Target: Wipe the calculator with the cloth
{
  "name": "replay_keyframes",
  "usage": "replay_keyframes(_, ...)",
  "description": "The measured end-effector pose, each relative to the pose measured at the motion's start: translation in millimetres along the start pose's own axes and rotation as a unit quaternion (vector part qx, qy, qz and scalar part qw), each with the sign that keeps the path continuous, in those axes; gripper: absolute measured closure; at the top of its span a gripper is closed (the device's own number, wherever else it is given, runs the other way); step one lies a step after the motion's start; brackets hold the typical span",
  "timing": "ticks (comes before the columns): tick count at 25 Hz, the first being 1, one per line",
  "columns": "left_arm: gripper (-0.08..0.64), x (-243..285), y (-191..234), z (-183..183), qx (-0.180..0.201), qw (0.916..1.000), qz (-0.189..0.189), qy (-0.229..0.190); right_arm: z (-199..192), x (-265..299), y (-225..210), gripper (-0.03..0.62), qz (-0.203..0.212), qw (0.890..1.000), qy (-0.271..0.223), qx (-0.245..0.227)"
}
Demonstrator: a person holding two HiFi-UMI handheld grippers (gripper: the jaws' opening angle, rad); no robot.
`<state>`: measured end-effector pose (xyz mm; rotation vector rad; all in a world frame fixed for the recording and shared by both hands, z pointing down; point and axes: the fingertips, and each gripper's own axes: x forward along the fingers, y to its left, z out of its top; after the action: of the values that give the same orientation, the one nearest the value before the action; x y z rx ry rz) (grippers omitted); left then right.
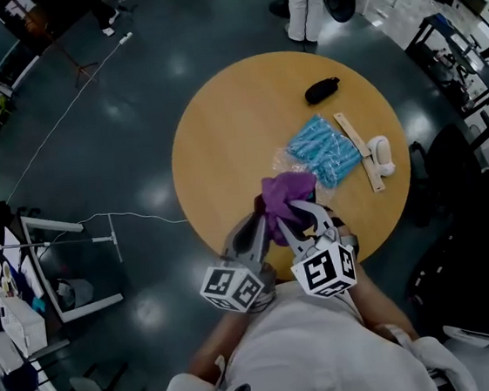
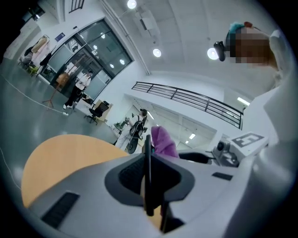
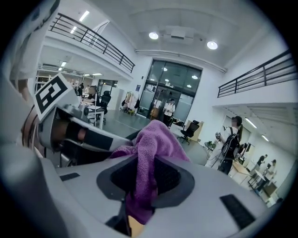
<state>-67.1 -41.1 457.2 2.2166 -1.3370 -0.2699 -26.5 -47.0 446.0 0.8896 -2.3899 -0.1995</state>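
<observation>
The round light-wood table lies under both my tools, near its closer rim. My right gripper has its jaws clamped on a bunched purple terry cloth, which flops over toward the other hand. My left gripper has its jaws pressed on a thin dark slab seen edge-on, the calculator I judge, held clear of the table. Hard rubbing could twist that slim edge out and drop it. The loose fold could also pull free.
</observation>
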Motion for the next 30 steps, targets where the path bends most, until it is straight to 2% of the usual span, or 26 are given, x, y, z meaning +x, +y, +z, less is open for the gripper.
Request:
replay_keyframes(6, 0.515, -6.3, 6.8, 1.4, -0.013, 0.9999, 0.004, 0.000, -28.1, -4.9, -15.0, 0.497, -0.025, 0.999, 0.027, 0.023)
replay_keyframes(12, 0.515, -14.1, 21.8, 13.3, -0.012, 0.9993, 0.028, -0.020, -89.5, -23.0, -58.7, 0.495, -0.078, 0.991, 0.077, 0.076)
replay_keyframes(14, 0.515, -14.3, 24.1, 15.8, -0.006, 0.9991, 0.035, -0.022, -92.3, -36.4, -71.9, 0.496, -0.103, 0.988, 0.067, 0.090)
replay_keyframes(16, 0.515, -11.7, 25.5, 15.3, -0.001, 0.9992, 0.037, -0.017, -72.1, -49.5, -73.8, 0.497, -0.114, 0.989, 0.034, 0.087)
replay_keyframes(18, 0.515, -6.4, 25.3, 12.7, -0.006, 0.9994, 0.034, -0.009, -38.3, -54.0, -56.3, 0.497, -0.095, 0.994, -0.004, 0.056)
replay_keyframes(20, 0.515, -0.3, 21.1, 9.5, -0.016, 0.9996, 0.025, -0.003, -7.4, -47.6, -22.0, 0.496, -0.050, 0.998, -0.031, 0.016)
replay_keyframes(23, 0.515, 5.1, 11.0, 4.7, -0.031, 0.9994, 0.017, 0.001, 11.5, -31.5, 26.5, 0.495, 0.006, 0.999, -0.045, -0.012)
replay_keyframes(27, 0.515, 0.5, 7.4, 2.8, -0.066, 0.9978, 0.006, -0.003, 3.3, -20.5, 43.1, 0.495, 0.014, 0.999, -0.032, -0.015)
replay_keyframes(30, 0.515, -4.7, 0.2, 2.7, -0.060, 0.9982, -0.007, -0.002, -9.6, -18.3, 42.7, 0.496, 0.006, 0.999, -0.011, -0.038)
